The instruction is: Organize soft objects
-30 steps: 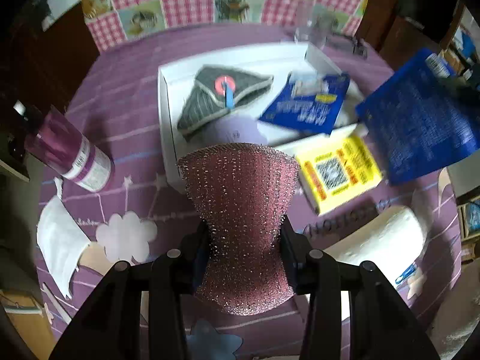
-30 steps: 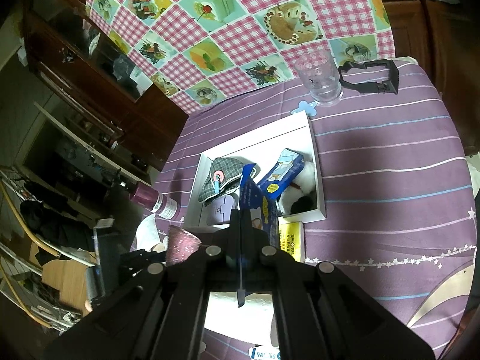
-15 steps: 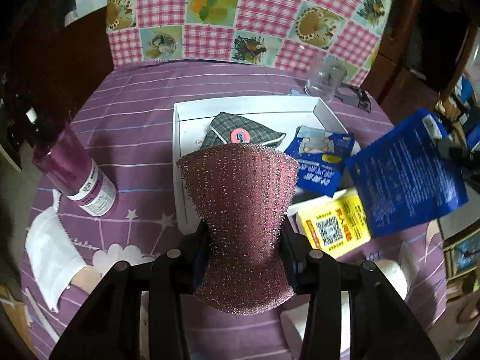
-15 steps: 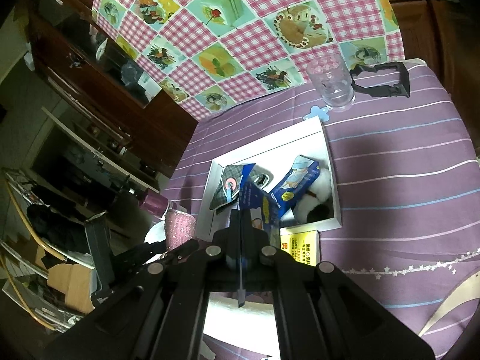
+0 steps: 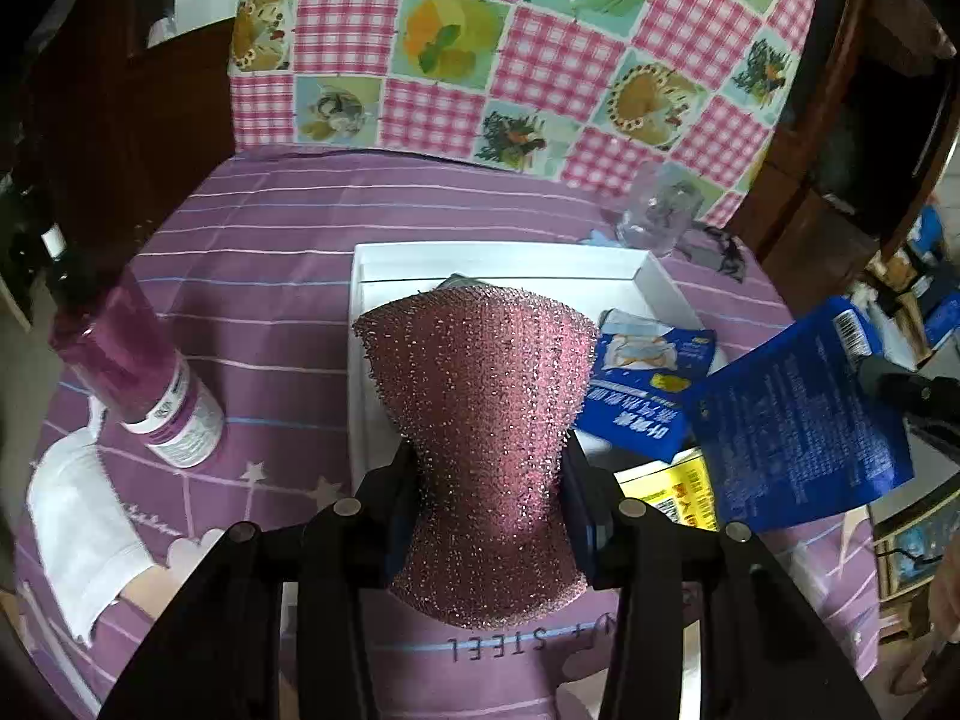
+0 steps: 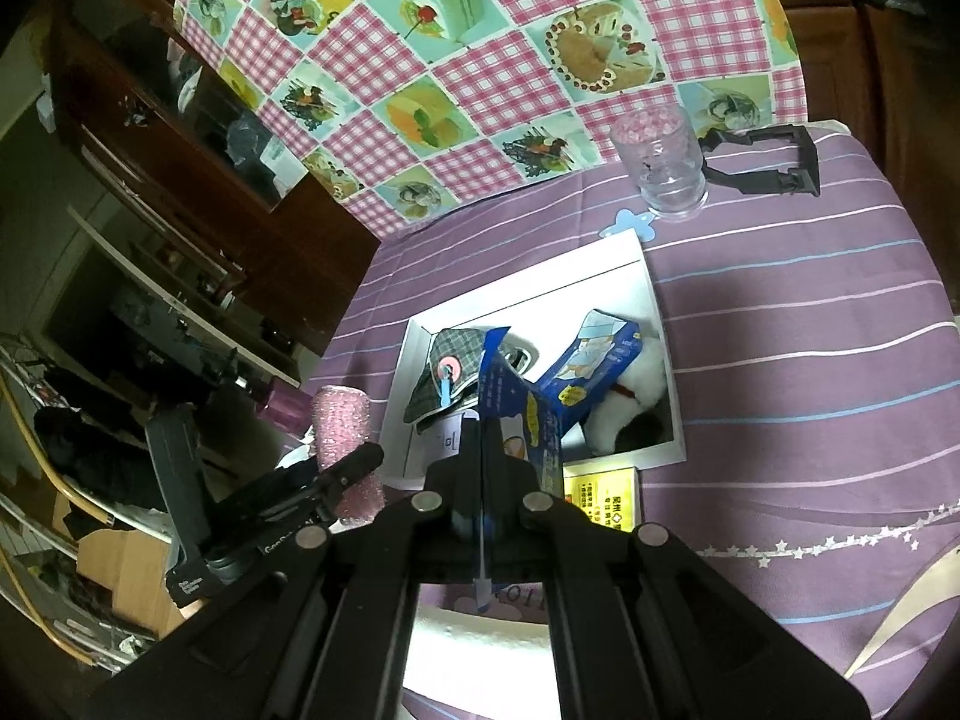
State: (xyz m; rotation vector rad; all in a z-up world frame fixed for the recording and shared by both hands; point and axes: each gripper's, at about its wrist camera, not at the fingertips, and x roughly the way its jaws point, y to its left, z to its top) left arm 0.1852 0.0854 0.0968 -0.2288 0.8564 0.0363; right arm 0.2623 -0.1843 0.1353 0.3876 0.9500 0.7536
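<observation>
Left claw (image 5: pixel 489 480) — pitched steeply down over the near edge of the white tray (image 5: pixel 360 312), fingers partly apart and clamped on the waist of a pink glittery scouring sponge (image 5: pixel 480 420). The sponge is squeezed into an hourglass shape; its wide top stands upright in front of the tray and hides much of the tray's inside. In the right wrist view the same sponge (image 6: pixel 345 450) appears as a pink column in the left claw (image 6: pixel 336 474), just left of the tray and above the purple striped surface (image 6: pixel 780 360).

Right claw (image 6: pixel 483 462) — angled down toward the tray's near edge, fingers fully closed on a thin dark blue sachet (image 6: pixel 510 408) that stands edge-on between them. In the left wrist view this sachet (image 5: pixel 792 420) hangs flat-faced at the right, printed side and barcode showing, held clear of the surface.

Tray contents — a grey plaid pouch (image 6: pixel 444 378) with a pink button at the left, a blue printed packet (image 6: pixel 594 372) leaning at the middle, a white plush toy (image 6: pixel 630 396) in the right corner.

Around the tray — yellow box (image 6: pixel 603 498) touching the near rim; clear glass (image 6: pixel 660 168) beyond the far corner; purple bottle (image 5: pixel 144 384) lying to the left; white folded cloth (image 5: pixel 78 534) at the near left.
</observation>
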